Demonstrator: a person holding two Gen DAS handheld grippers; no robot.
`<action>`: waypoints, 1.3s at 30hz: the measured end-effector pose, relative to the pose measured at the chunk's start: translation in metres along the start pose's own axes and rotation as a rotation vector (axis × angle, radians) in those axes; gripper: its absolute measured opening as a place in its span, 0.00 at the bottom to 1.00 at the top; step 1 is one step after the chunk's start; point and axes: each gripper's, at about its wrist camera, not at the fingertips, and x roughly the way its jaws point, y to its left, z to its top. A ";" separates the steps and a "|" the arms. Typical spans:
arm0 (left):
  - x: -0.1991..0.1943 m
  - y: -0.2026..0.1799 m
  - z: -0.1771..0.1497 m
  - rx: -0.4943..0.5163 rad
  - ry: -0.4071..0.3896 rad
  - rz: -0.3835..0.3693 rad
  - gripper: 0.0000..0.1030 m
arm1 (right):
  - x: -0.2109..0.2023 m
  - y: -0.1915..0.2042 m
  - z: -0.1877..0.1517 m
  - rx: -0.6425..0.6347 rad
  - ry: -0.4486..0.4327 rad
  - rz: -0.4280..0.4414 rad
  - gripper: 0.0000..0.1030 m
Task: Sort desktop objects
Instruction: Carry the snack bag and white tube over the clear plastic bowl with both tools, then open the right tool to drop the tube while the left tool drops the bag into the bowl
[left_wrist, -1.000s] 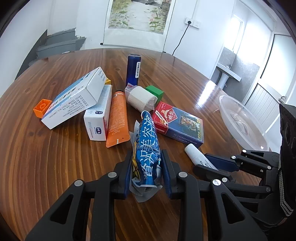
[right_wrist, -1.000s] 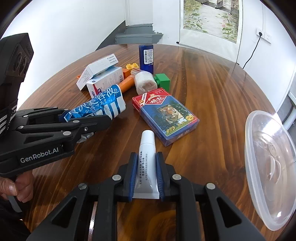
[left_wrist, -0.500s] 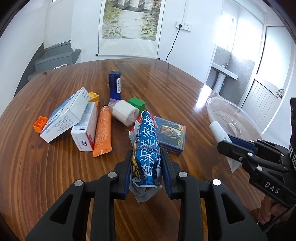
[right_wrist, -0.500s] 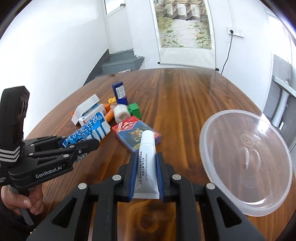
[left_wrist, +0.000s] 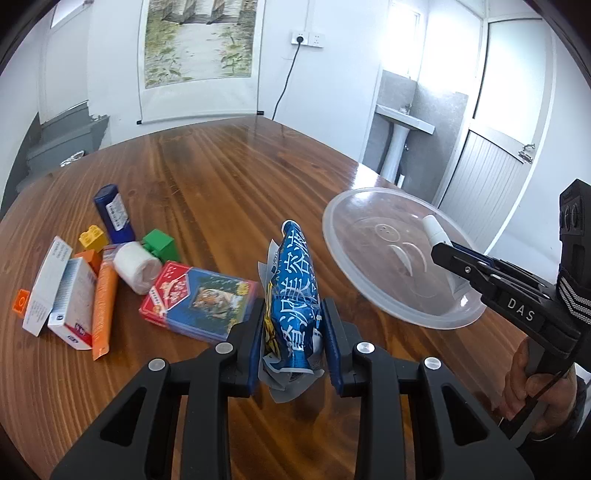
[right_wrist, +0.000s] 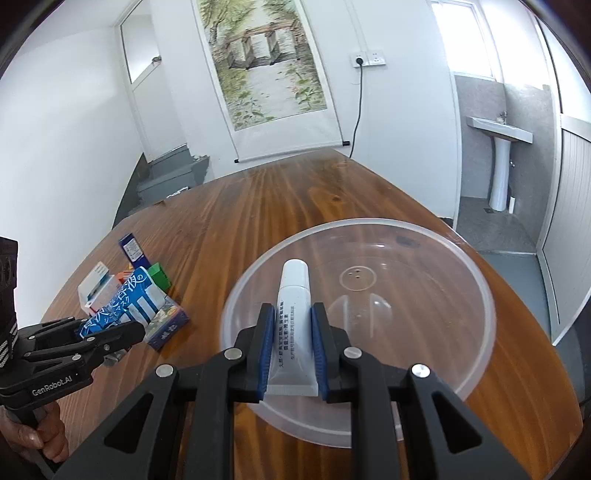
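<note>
My left gripper (left_wrist: 293, 321) is shut on a blue printed packet (left_wrist: 295, 291) and holds it above the wooden table, left of the clear plastic bowl (left_wrist: 343, 251). My right gripper (right_wrist: 293, 332) is shut on a white tube (right_wrist: 293, 325) and holds it over the near left part of the bowl (right_wrist: 476, 280). The right gripper and the tube's cap (left_wrist: 432, 227) also show in the left wrist view above the bowl. The left gripper with the packet (right_wrist: 127, 301) shows at the left of the right wrist view.
A pile lies on the table's left: a card box with a tiger (left_wrist: 199, 301), an orange tube (left_wrist: 103, 299), two white boxes (left_wrist: 61, 291), a white roll (left_wrist: 135, 267), a green block (left_wrist: 160, 243), a yellow block (left_wrist: 92, 236), a blue bottle (left_wrist: 112, 214).
Both grippers have risen and swung right, carrying the packet and the tube. The tube has moved from beside the card box to above the bowl.
</note>
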 end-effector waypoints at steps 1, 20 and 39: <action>0.003 -0.007 0.003 0.009 0.006 -0.012 0.30 | -0.001 -0.006 0.000 0.011 -0.002 -0.010 0.22; 0.055 -0.085 0.037 0.103 0.045 -0.091 0.31 | -0.001 -0.068 0.012 0.103 0.005 -0.070 0.22; 0.049 -0.063 0.036 0.067 0.005 -0.050 0.66 | 0.001 -0.067 0.010 0.137 0.018 -0.077 0.48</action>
